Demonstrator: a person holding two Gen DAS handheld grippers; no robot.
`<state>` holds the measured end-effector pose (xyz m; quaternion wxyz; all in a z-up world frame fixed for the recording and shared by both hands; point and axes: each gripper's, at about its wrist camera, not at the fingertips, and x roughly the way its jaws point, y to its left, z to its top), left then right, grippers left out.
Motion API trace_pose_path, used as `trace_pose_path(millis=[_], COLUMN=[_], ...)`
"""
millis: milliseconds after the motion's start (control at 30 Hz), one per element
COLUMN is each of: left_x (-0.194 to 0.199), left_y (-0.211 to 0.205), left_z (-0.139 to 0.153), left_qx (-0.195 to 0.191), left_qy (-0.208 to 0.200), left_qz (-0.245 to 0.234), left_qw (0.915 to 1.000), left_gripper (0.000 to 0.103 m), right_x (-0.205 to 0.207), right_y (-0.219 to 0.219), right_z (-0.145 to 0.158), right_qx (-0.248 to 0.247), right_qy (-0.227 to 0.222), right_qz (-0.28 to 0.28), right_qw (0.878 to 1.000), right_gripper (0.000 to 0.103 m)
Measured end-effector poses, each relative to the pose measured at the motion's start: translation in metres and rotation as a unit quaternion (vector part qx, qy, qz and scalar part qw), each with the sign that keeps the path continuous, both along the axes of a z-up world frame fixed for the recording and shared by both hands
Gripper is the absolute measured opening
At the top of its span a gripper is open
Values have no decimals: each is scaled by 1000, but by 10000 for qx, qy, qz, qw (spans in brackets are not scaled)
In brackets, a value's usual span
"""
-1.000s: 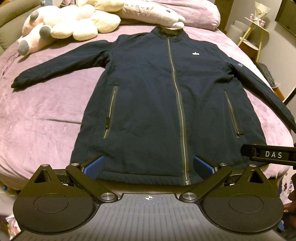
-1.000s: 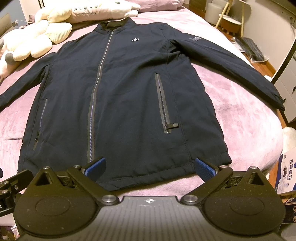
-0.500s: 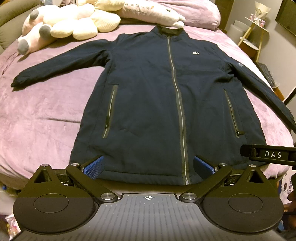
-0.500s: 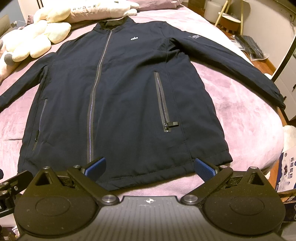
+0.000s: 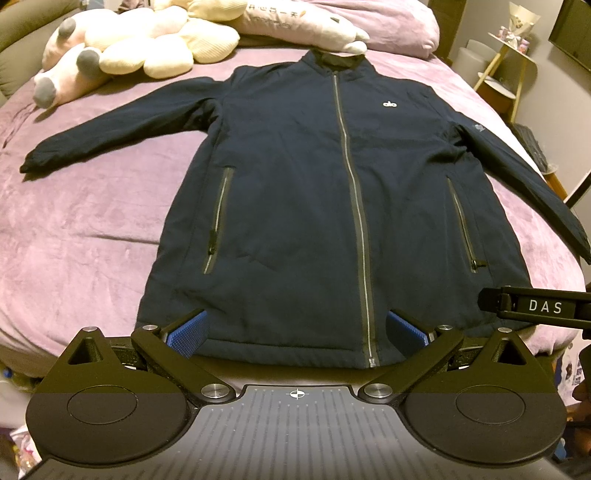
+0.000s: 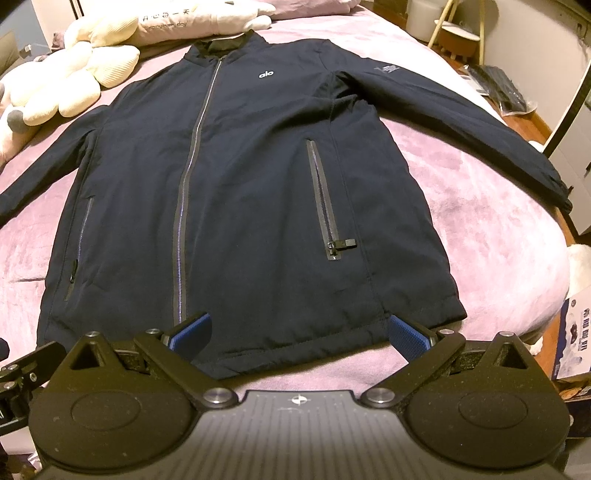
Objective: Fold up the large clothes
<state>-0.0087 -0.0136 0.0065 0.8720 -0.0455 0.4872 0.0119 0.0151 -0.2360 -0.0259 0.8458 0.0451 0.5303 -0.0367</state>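
Cream and pink plush toys (image 5: 122, 51) lie at the head of the purple bed (image 5: 74, 236), beside a printed pillow (image 6: 192, 18). A small side table (image 5: 506, 62) stands further right.

black claws (image 5: 295, 328), blue ribbed pads (image 5: 188, 328)

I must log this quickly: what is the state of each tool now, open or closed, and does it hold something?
Left tool: open, holding nothing, near the hem of the jacket.
Right tool: open, holding nothing, also at the hem.

Bare purple bedspread (image 5: 92, 236) open beside each jacket (image 5: 314, 206) sleeve, plush toys (image 5: 122, 48) crowding the collar end
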Motion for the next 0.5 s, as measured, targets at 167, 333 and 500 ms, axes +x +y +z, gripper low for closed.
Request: trace_pose_path(millis=[167, 333, 500], left_x=[2, 7, 12], left_y=[0, 1, 1], left_z=[-1, -2, -4], left_qx=[-22, -54, -72], left_qy=[42, 104, 154], left_qz=[-11, -17, -20], left_qw=[10000, 9999, 9999], left_gripper=[103, 103, 103], right_x=[0, 2, 5], right_y=[-3, -4, -7], right_z=[-3, -6, -11], right_qx=[67, 132, 246], right_qy=[21, 86, 157], right_qz=[-20, -40, -73], right_qw=[10000, 9999, 9995], right_gripper=[101, 101, 101])
